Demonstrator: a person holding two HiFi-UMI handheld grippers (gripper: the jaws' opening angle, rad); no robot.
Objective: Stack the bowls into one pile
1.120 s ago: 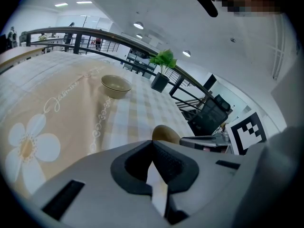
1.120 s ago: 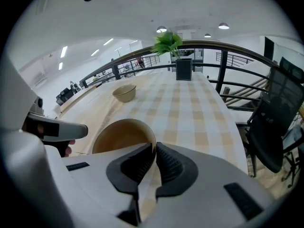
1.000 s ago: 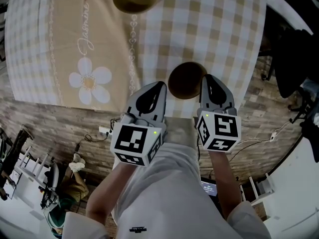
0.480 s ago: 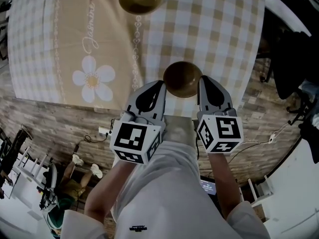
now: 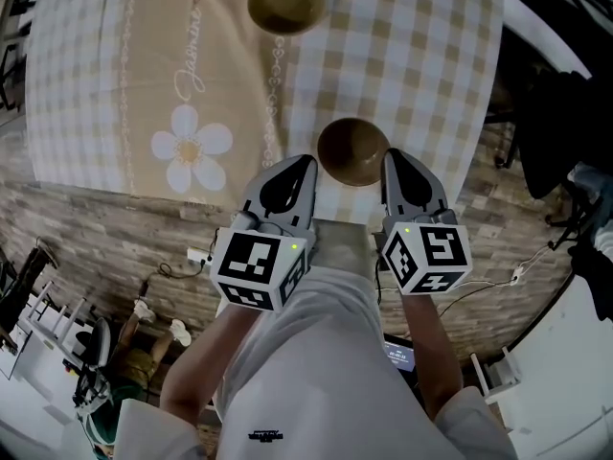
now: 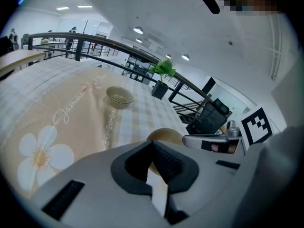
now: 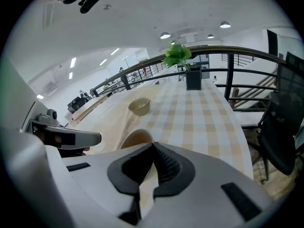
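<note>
here the left tongs (image 5: 303,167) and right tongs (image 5: 395,159) are held closed together, empty, flanking the near bowl (image 5: 353,151). one pair should be opened and that bowl's rim pinched squarely; the far bowl (image 5: 285,1) lies well beyond it.

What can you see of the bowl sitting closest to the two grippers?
The near bowl is round, tan-brown, smooth and slightly glossy, perhaps plastic or glazed. It stands upright, open side up, and looks empty. It rests on the checked tablecloth close to the table's near edge, between the tips of the left gripper and the right gripper. Neither holds it; whether the right one's tip touches its rim is unclear.
</note>
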